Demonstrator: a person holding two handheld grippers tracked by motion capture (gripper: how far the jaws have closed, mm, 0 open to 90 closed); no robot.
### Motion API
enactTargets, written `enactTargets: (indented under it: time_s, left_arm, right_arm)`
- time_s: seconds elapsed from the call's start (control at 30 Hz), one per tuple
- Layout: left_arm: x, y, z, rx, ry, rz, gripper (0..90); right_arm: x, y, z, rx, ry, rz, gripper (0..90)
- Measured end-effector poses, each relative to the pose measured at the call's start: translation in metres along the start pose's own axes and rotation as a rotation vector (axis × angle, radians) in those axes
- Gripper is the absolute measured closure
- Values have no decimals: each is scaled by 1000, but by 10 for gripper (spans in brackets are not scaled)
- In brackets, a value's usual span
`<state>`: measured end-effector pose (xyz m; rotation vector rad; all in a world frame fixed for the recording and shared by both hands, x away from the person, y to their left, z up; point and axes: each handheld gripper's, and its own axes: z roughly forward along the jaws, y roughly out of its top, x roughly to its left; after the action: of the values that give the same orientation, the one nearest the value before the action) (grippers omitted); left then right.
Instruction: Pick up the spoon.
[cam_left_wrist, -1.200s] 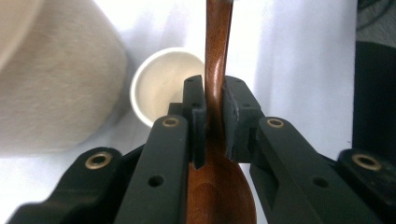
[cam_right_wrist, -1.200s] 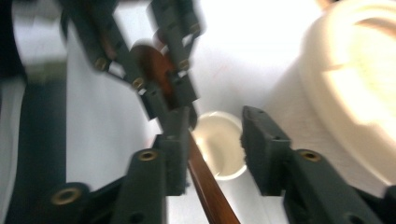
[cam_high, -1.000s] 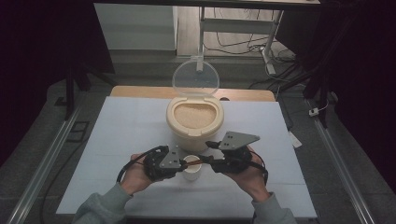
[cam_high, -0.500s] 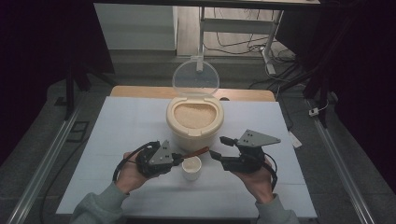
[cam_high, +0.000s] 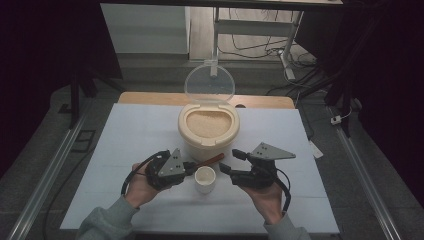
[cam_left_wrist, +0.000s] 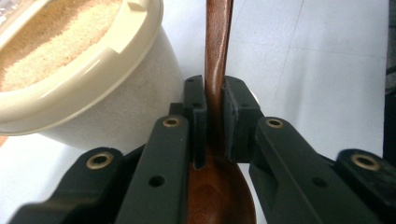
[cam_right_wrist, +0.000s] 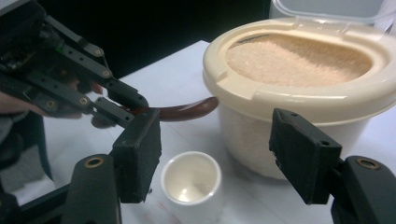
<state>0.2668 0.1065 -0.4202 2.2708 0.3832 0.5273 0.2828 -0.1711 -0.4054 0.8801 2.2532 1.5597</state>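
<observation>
Both grippers have drawn apart since a second ago, leaving the cup (cam_high: 205, 179) uncovered between them. Left gripper (cam_high: 189, 167): jaws clamped on the brown spoon (cam_left_wrist: 215, 70), handle pointing toward the tub (cam_high: 208, 131). Right gripper (cam_high: 231, 161): jaws wide, holding nothing. Behind the cup, the cream tub holds pale grain, its clear lid (cam_high: 209, 83) raised upright.

Looks like a lab or recording rig, not a home: white-covered table (cam_high: 125, 135) on grey floor, metal rails (cam_high: 45, 180) along both sides, loose cables (cam_high: 250, 47) beyond far edge, dark surroundings, metal frame (cam_high: 260, 25) behind.
</observation>
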Motion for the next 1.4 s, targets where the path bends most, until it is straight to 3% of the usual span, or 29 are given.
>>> enactTargets:
  time_s: [0.2,0.5,0.67,0.83,1.2,1.4]
  left_arm:
    - [-2,1,1,-5,4,1,799]
    - [-5,3,3,-17,19,6,799]
    - [-8,4,5,-18,25,11,799]
    - [-13,6,7,-27,42,24,800]
    - [-21,9,9,-18,81,69,800]
    - [-21,9,9,-17,84,73,802]
  right_arm:
    - [10,-2,6,1,-15,-8,352]
    - [11,-6,13,3,-8,7,358]
    - [17,-9,17,-21,-13,43,375]
    - [19,-10,18,-60,-37,92,450]
    - [20,-12,17,-126,9,141,644]
    - [21,-10,16,-148,88,143,748]
